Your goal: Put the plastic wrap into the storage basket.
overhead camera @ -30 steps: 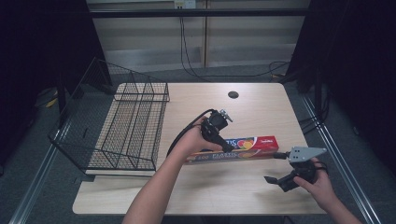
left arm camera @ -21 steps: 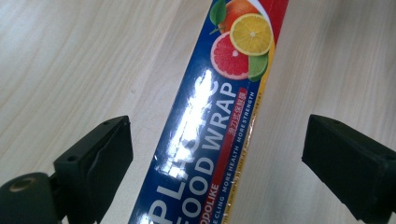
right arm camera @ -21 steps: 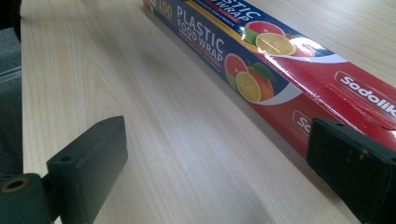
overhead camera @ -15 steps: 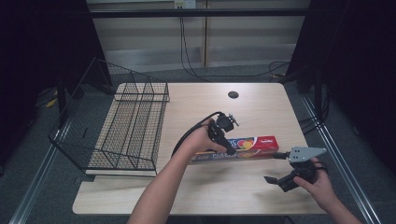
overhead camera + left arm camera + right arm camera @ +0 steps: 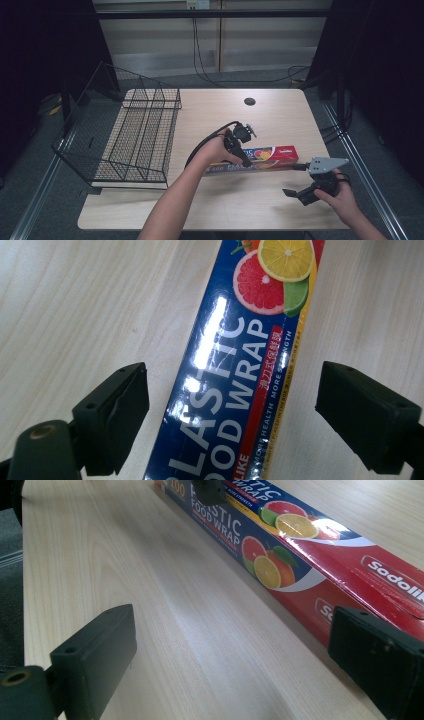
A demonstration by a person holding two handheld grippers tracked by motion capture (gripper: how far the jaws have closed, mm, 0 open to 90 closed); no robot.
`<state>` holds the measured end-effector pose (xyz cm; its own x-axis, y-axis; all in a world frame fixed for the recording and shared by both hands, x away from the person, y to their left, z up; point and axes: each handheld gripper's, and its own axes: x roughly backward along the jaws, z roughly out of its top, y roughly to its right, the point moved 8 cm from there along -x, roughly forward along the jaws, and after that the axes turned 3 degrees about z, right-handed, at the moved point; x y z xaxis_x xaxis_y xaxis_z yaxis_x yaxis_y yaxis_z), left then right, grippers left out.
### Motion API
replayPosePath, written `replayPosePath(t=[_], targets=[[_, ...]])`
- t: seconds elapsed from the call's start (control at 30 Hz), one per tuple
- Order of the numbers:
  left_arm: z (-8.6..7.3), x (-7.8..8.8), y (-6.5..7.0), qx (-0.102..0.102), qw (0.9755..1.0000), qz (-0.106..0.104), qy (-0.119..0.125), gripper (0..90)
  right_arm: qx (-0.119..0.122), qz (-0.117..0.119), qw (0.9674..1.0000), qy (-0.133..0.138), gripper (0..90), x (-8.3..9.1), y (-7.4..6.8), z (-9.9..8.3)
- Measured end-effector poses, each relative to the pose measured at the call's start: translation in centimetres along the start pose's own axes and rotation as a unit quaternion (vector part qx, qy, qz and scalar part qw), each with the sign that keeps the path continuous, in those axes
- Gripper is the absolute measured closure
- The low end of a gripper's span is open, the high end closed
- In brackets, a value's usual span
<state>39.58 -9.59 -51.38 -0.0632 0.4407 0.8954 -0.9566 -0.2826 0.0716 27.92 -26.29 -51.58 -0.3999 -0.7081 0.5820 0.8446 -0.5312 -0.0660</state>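
Left gripper (image 5: 232, 405): its two black jaws stand apart on either side of the long blue-and-red cardboard box of plastic food wrap (image 5: 235, 365), printed with citrus slices. The jaws have just been closing in, yet bare wood shows between each pad and the box's edges, so the pads do not press it. The box runs lengthwise between the fingers and lies flat on the pale wooden table (image 5: 65, 305). From the high view the left gripper (image 5: 243, 152) points down over the box (image 5: 272, 154), near its middle.

Right gripper (image 5: 230, 660): jaws wide apart with nothing between them, held low above the tabletop (image 5: 150, 605). The red end of the box (image 5: 310, 565) lies just beyond its farther finger, apart from it. In the high view this gripper (image 5: 295, 192) hovers on the near side of the box's red end.

Well away to the left gripper's outer side, a black wire-mesh basket (image 5: 135, 135) rests on the table's edge.
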Motion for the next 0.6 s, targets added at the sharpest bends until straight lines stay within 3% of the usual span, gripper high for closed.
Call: replayPosePath(t=[0.37,0.6], targets=[[0.1,-0.8,0.1,-0.012,0.9999,-0.004,-0.007,18.0,0.000,0.000,1.0000,-0.001,5.3,0.0,0.0,0.0],[0.0,-1.3,0.3,-0.007,0.9999,-0.008,-0.009,23.3,-0.001,-0.001,1.0000,0.001,5.3,0.1,0.0,0.0]])
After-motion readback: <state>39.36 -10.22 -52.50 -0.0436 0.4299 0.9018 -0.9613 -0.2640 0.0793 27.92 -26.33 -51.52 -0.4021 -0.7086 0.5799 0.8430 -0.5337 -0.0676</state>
